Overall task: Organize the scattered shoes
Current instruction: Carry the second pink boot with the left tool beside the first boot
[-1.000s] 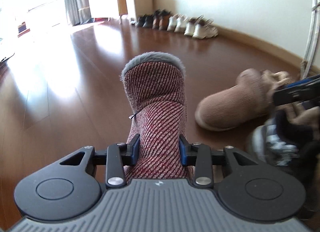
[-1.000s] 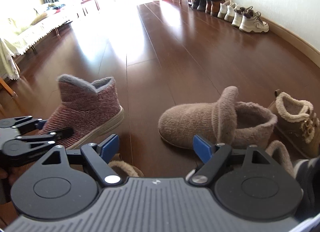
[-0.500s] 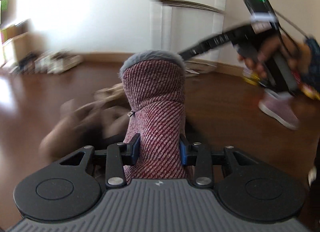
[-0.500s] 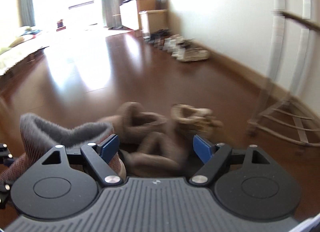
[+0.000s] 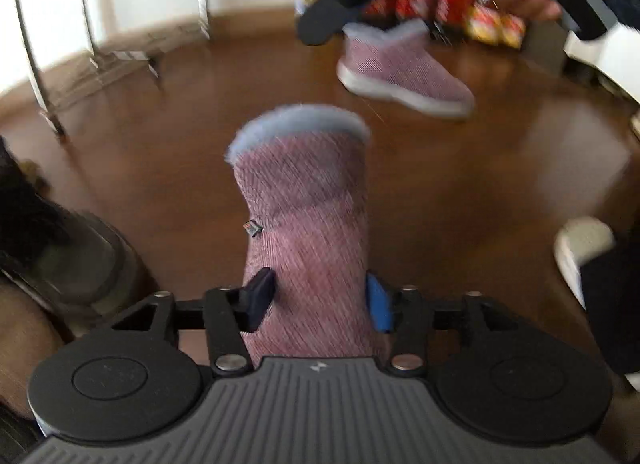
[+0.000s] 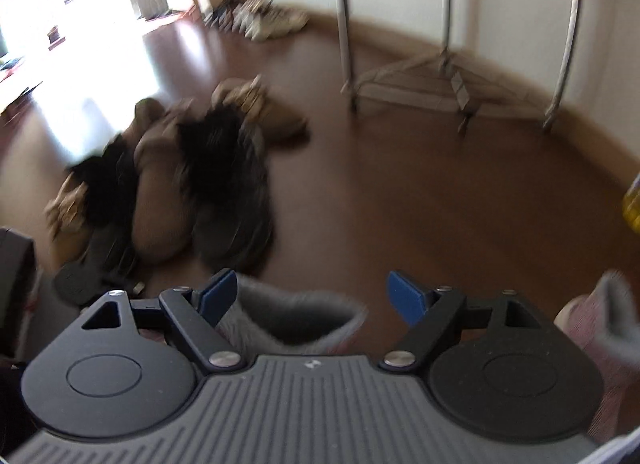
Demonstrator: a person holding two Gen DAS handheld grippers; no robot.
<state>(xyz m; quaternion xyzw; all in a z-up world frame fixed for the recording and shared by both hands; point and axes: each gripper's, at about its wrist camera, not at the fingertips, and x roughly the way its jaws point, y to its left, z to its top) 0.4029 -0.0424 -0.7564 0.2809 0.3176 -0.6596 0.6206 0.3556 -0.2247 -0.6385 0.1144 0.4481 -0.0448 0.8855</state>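
Though blurred, red packages [image 5: 424, 3], print unreadable

Each view sits just behind its own gripper and looks forward and steeply down at the brown floor [image 5: 460, 191]. The left camera faces a pink slipper boot [image 5: 308, 232] close at frame centre. The right camera faces a shoe pile [image 6: 192, 183] at left, a rack [image 6: 440, 79] upper right. Both views share the floor and that boot [image 6: 296, 320].
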